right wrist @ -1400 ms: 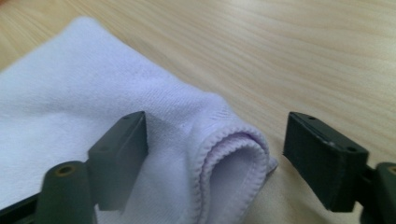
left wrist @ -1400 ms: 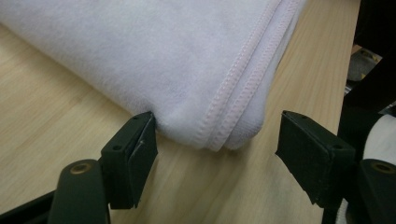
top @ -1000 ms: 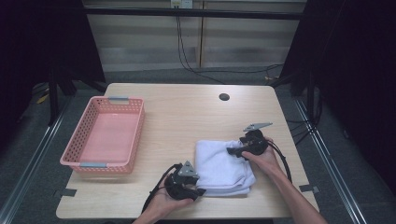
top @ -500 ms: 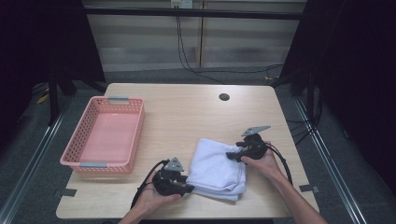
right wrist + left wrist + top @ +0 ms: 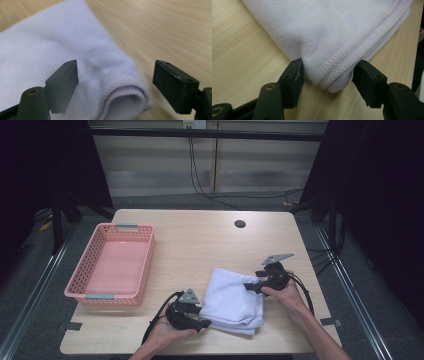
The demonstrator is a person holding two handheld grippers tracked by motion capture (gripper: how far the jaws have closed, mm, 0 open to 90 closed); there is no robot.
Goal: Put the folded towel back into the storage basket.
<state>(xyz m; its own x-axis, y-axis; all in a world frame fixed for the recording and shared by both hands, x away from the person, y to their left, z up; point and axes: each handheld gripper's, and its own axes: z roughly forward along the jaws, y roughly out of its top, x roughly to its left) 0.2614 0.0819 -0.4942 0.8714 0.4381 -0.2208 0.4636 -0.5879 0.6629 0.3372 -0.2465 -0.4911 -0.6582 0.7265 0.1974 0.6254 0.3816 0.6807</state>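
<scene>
Left claw (image 5: 327, 80) and right claw (image 5: 115, 85), both spread, straddle opposite corners of the folded white towel (image 5: 231, 300) on the tabletop (image 5: 200, 245); nothing gripped yet, and the pink basket (image 5: 82, 292) apparently awaits it.

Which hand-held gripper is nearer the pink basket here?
Left. The left hand-held gripper sits at the towel's near-left corner, just right of the pink basket; the right hand-held gripper is across the towel.

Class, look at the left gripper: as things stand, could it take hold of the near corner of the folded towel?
Probably yes. The left gripper is open, its jaws on either side of the towel corner, with nothing between them.
</scene>
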